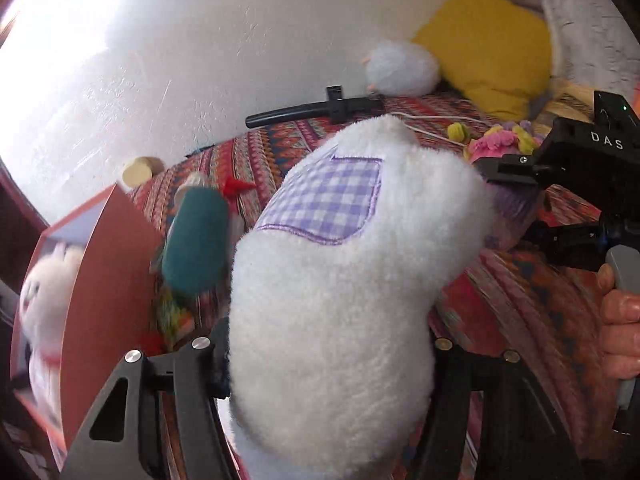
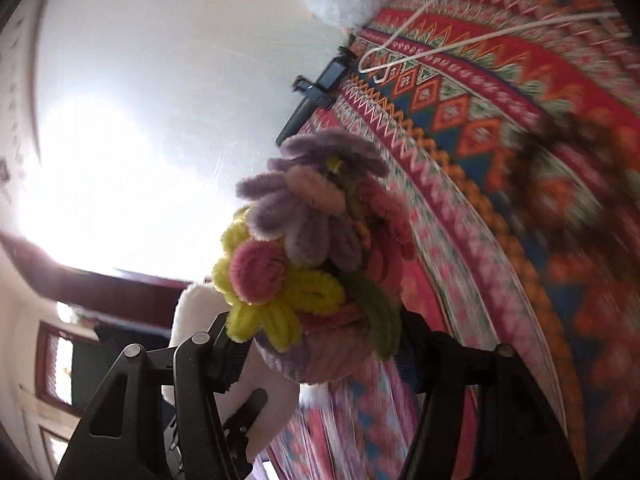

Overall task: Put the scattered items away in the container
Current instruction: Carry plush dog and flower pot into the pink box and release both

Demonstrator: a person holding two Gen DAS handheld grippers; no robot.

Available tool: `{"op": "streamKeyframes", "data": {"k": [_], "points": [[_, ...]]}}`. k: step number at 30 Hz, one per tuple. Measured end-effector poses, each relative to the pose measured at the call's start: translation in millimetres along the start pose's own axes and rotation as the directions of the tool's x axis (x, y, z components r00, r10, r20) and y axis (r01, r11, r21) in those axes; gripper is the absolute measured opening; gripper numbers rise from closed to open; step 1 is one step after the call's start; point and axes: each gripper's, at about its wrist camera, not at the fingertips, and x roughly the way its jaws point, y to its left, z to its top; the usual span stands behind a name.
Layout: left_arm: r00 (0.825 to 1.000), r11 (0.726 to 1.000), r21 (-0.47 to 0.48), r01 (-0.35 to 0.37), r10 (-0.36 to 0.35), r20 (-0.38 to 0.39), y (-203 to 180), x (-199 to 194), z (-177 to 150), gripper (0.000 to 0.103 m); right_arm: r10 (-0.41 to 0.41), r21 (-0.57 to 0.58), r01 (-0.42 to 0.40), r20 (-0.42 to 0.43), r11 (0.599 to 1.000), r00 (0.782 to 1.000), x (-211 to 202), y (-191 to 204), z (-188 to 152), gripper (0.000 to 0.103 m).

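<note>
A: Plush first — we have the white plush toy pinched between the fingers of the left gripper, lifted above the patterned bedspread. The fingers sit at a middling width, sunk into the fur on both sides.

B: And our right gripper is closed on the pipe-cleaner flower pot, fingers clamped on the fuzzy lilac base, blooms standing up ahead of them. The left view shows the same grip from the side, the two loads just beside each other.

A: We judge both light. The plush is soft and squashes, so a hold across its thick middle seems safest; a thin edge could slide out.

B: The flowers bend easily, we think, so we take the base, never the petals.

A: The orange container stands at the left, close to the plush, another white toy already inside.

B: A teal stuffed toy lies on the bed by its wall. A white hanger and a black handle lie farther back, near the wall.
</note>
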Motion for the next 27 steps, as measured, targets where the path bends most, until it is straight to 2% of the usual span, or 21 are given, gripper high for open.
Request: {"op": "streamKeyframes", "data": {"k": [4, 9, 14, 21, 27], "points": [[0.999, 0.999, -0.007, 0.042, -0.042, 0.018, -16, -49, -36, 0.06, -0.04, -0.085, 0.038, -0.019, 0.996, 0.999, -37, 18, -59, 0.059], [0.996, 0.999, 0.002, 0.052, -0.052, 0.072, -29, -108, -71, 0.06, -0.058, -0.152, 0.051, -0.039, 0.987, 0.998, -70, 35, -111, 0.059], [0.992, 0.998, -0.025, 0.054, -0.05, 0.112, -29, -149, -95, 0.06, -0.07, -0.199, 0.061, -0.039, 0.978, 0.997, -93, 50, -144, 0.059], [0.984, 0.996, -0.087, 0.038, -0.022, 0.176, -8, -201, -132, 0.06, -0.113, -0.321, 0.097, -0.031, 0.942, 0.993, -118, 83, -191, 0.059], [0.97, 0.988, -0.157, 0.018, 0.021, 0.243, 39, -237, -135, 0.06, -0.109, -0.453, 0.08, -0.037, 0.888, 0.993, -105, 140, -210, 0.059]]}}
